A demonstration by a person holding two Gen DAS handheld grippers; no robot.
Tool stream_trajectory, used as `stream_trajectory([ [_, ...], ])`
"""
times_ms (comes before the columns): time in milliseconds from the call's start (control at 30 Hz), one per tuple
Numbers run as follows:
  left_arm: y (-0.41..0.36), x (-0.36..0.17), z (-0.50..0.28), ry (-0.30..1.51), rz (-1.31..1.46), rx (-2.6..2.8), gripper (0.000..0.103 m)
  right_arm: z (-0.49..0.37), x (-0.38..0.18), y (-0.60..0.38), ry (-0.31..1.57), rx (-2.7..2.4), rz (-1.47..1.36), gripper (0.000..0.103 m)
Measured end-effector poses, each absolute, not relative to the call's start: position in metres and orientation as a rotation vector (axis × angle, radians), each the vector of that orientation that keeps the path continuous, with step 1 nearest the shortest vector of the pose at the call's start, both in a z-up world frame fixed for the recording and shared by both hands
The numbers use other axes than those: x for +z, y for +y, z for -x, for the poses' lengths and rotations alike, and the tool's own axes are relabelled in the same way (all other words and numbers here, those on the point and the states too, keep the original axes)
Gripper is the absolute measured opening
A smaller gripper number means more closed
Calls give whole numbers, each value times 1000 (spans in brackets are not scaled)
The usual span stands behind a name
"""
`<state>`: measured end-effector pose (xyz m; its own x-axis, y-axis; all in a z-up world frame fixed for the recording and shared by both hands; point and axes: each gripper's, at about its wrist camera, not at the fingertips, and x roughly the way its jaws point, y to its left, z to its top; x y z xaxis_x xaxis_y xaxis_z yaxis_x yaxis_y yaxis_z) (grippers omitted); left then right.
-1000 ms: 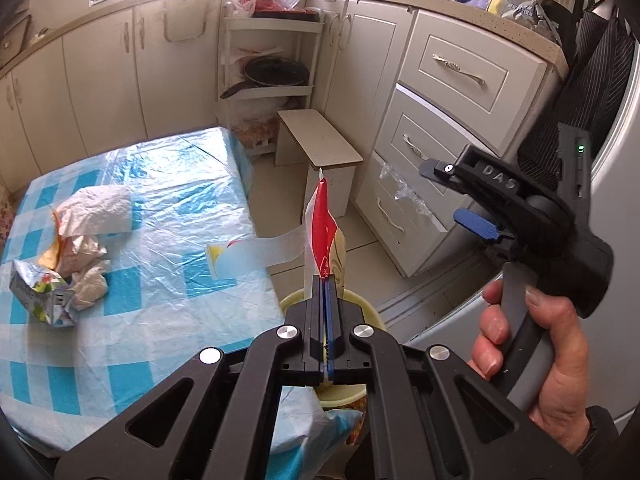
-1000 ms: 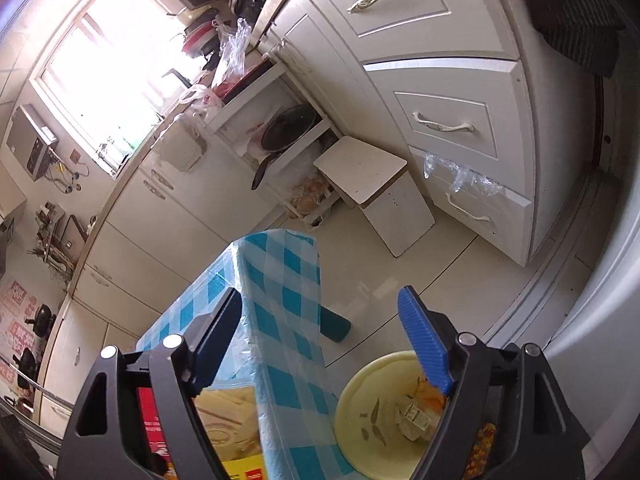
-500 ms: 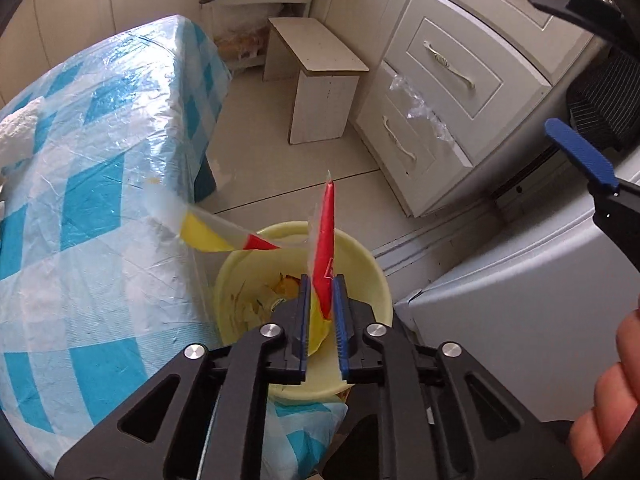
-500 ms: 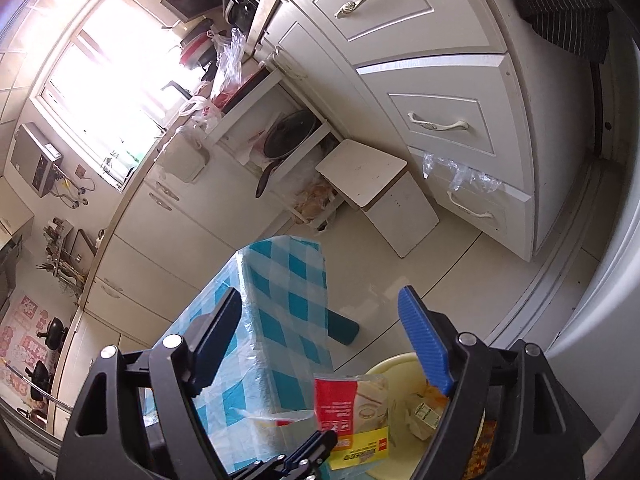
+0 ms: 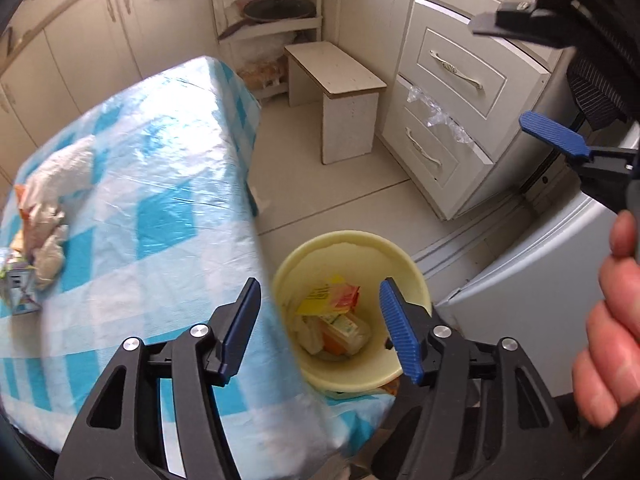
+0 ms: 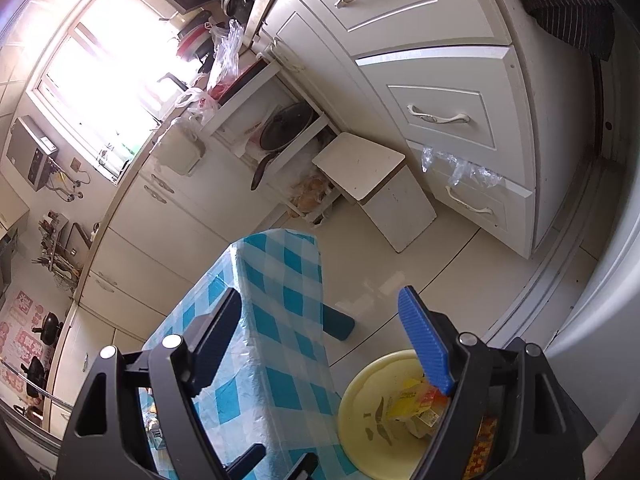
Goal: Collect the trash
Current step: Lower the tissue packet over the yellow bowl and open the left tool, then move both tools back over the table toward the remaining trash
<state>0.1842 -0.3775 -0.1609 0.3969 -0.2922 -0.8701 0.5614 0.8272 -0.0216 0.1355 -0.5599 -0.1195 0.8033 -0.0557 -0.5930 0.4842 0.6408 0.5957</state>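
A pale yellow bin (image 5: 404, 256) stands on the floor by the table corner; the right wrist view shows the bin (image 6: 368, 392) too. A red and yellow wrapper (image 5: 330, 298) lies inside it on other packets. My left gripper (image 5: 318, 320) hangs above the bin's rim, its jaws opening with nothing between them. My right gripper (image 6: 320, 344) is open and empty, over the table's edge and the bin. In the left wrist view the right gripper (image 5: 520, 76) sits at the upper right, held by a hand (image 5: 612, 320). Crumpled paper (image 5: 56, 176) and a foil packet (image 5: 18, 284) lie at the table's left.
The table (image 5: 160, 184) wears a blue and white checked plastic cloth. A small white stool (image 5: 340, 92) stands on the tiled floor beside drawers (image 5: 452, 80). A shelf with a black pan (image 5: 278, 8) is behind. A white appliance (image 5: 532, 264) flanks the bin on the right.
The left gripper sank toward the bin and its jaws parted. The red and yellow wrapper left its grip and now lies in the bin. The right gripper stayed where it was.
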Motion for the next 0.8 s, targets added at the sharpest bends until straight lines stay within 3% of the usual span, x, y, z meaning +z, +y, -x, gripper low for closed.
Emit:
stream_trajectory([
  [233,-338,-139,-180,979,-322,-467,68,-145,-119,-547,604,-338,-751,82],
  [800,-233,-103,-176,926,-273,-309,75,-175,-113,-475,680,-309,-428,86],
])
